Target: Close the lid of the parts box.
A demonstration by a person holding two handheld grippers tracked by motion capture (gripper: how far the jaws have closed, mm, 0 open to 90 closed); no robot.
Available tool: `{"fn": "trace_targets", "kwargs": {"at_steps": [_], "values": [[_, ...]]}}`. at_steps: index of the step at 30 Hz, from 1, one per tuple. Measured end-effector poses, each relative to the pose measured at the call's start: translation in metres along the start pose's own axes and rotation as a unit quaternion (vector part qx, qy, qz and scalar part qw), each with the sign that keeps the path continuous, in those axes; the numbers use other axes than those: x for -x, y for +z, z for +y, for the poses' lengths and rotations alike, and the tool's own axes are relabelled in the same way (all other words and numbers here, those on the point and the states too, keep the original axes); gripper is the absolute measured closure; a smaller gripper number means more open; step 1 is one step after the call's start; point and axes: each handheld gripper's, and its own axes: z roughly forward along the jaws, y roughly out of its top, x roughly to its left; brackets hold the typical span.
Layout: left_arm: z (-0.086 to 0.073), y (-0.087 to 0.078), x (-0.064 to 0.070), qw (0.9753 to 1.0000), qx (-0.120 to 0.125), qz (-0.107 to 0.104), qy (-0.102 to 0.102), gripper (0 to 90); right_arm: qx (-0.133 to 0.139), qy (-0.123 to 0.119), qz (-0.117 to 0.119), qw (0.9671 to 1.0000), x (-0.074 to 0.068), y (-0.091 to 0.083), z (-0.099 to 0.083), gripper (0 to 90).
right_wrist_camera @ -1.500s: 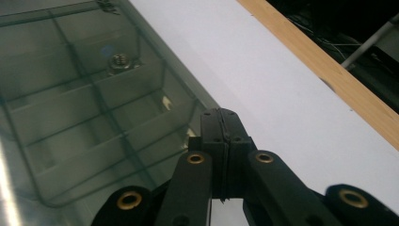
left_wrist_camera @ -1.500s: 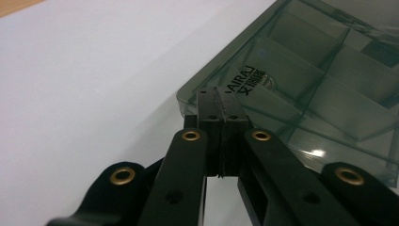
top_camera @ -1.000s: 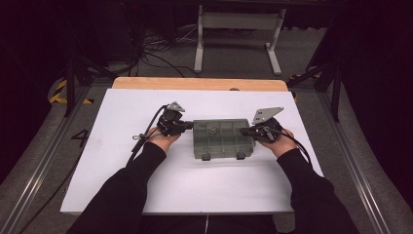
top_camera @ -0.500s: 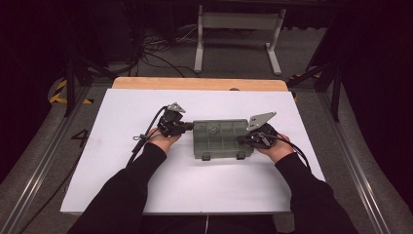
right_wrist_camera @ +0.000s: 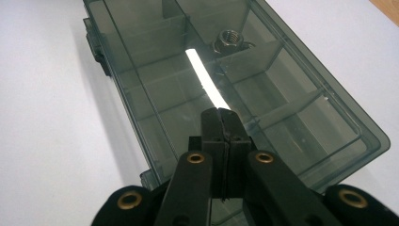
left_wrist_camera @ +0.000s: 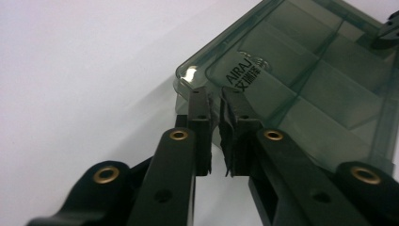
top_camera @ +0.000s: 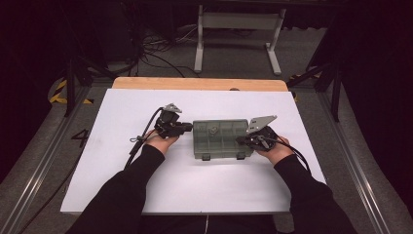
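Now my right claw (top_camera: pixel 242 141), pressed together, has moved in onto the compartment box (top_camera: pixel 220 138); my left claw (top_camera: pixel 190 127), nearly closed, braces its other end, ready for opening.

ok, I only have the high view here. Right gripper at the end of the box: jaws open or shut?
Observer: Shut. In the right gripper view, the right gripper has its jaws pressed together, tips over the lid of the box. I can't tell whether they touch it.
Operator: And the left?
Observer: The left gripper has a narrow gap between its jaws. The tips are at a corner of the box, with nothing between them.
Operator: Anything inside the box?
Observer: One metal nut, seen through the clear lid, in a compartment toward the end away from the right gripper. The compartments nearer that gripper look empty.
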Motion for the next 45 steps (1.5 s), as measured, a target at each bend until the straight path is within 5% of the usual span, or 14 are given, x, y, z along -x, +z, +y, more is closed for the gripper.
{"fn": "trace_targets", "kwargs": {"at_steps": [7, 11, 20, 28, 36, 45], "values": [[-0.015, -0.021, 0.009, 0.9998, 0.020, -0.005, -0.003, 77.6, 0.001, 0.003, -0.004, 1.0000, -0.001, 0.000, 0.000, 90.0], [-0.028, -0.036, 0.012, 0.9991, 0.040, -0.004, -0.009, 67.2, 0.000, 0.009, -0.009, 0.9999, -0.003, -0.001, 0.002, 90.0], [-0.055, -0.071, 0.017, 0.9975, 0.070, -0.002, -0.013, 57.9, 0.031, 0.022, -0.012, 0.9992, -0.003, -0.010, 0.009, 81.3], [-0.074, -0.090, 0.026, 0.9957, 0.092, 0.005, -0.007, 49.0, 0.070, 0.037, -0.026, 0.9965, -0.001, -0.025, 0.012, 64.0], [-0.092, -0.109, 0.032, 0.9919, 0.127, 0.007, -0.001, 31.5, 0.108, 0.061, -0.057, 0.9907, -0.002, -0.050, 0.006, 30.9], [-0.116, -0.127, 0.026, 0.9862, 0.162, 0.032, 0.013, 14.0, 0.142, 0.085, -0.070, 0.9838, -0.006, -0.069, -0.013, 14.8]]}}
